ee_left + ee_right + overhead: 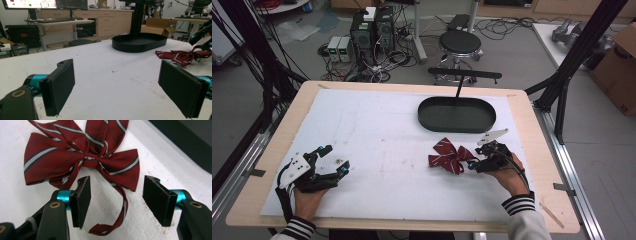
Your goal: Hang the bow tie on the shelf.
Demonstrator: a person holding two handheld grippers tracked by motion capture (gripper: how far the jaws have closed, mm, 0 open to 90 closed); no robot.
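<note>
Right tool [116, 202] sits low over the white tabletop [377, 140], jaws parted and gripping nothing — a loose strap of the red striped bow tie [82, 157] lies between them, the bow itself just beyond at twelve o'clock. Left tool [332, 160] rests at the tabletop's eight o'clock, jaws wide apart. A black oval tray [457, 115] lies at one o'clock.

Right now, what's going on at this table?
A person holds a gripper in each hand. The right gripper is at the red striped bow tie on the white mat, jaws open astride its thin strap, not pressing it. The left gripper rests open, apart from it. The black tray beyond holds nothing.
</note>
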